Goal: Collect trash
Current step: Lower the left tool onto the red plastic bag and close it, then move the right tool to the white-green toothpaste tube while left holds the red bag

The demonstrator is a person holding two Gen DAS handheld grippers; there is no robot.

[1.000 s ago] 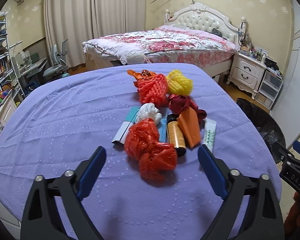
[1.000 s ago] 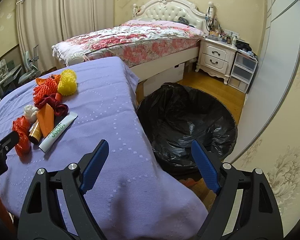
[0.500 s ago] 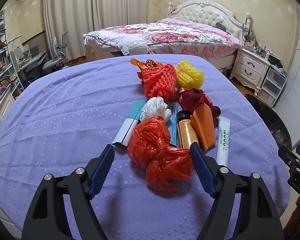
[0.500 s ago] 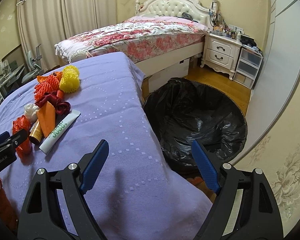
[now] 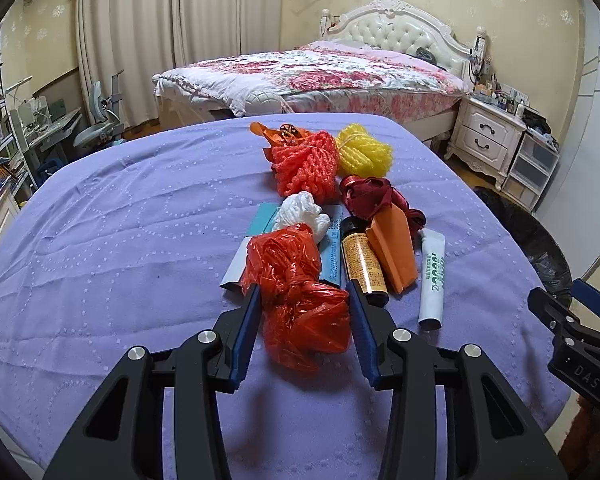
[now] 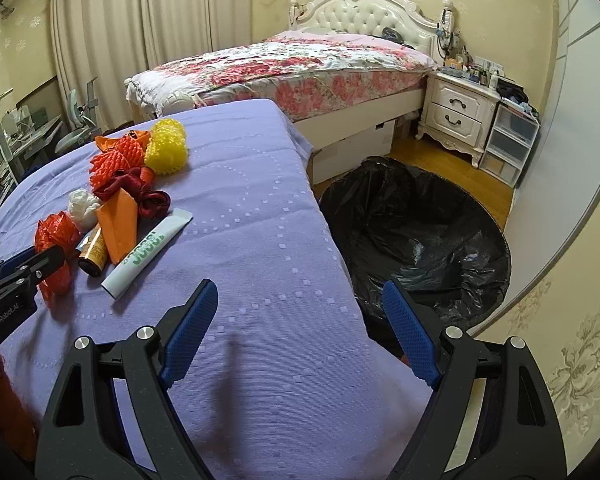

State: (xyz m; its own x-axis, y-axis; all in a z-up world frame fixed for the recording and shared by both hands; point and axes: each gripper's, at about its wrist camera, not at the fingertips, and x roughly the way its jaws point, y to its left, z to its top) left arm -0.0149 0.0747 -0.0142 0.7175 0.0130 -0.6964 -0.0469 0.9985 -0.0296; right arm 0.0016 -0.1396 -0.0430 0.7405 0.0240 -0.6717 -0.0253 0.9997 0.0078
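A heap of trash lies on the purple-covered table (image 5: 120, 240). Nearest to me is a crumpled red plastic bag (image 5: 304, 320). My left gripper (image 5: 302, 292) is closing on it, and both blue pads touch the bag's sides while it rests on the cloth. Behind it lie a white wad (image 5: 302, 214), a brown bottle (image 5: 362, 262), an orange packet (image 5: 392, 248), a white tube (image 5: 434, 276), a dark red ribbon (image 5: 370, 196), and orange (image 5: 306, 162) and yellow foam nets (image 5: 362, 152). My right gripper (image 6: 298, 286) hangs open over the table's right edge, with nothing in it.
A bin lined with a black bag (image 6: 496, 264) stands on the floor just right of the table. Beyond it are a bed (image 6: 300, 64), a white nightstand (image 6: 456, 112) and plastic drawers (image 6: 508, 140). A desk and shelves fill the far left.
The left gripper has moved forward over the red plastic bag, and its jaws have narrowed from wide open until they touch the bag's sides. The right gripper stayed open and almost still.
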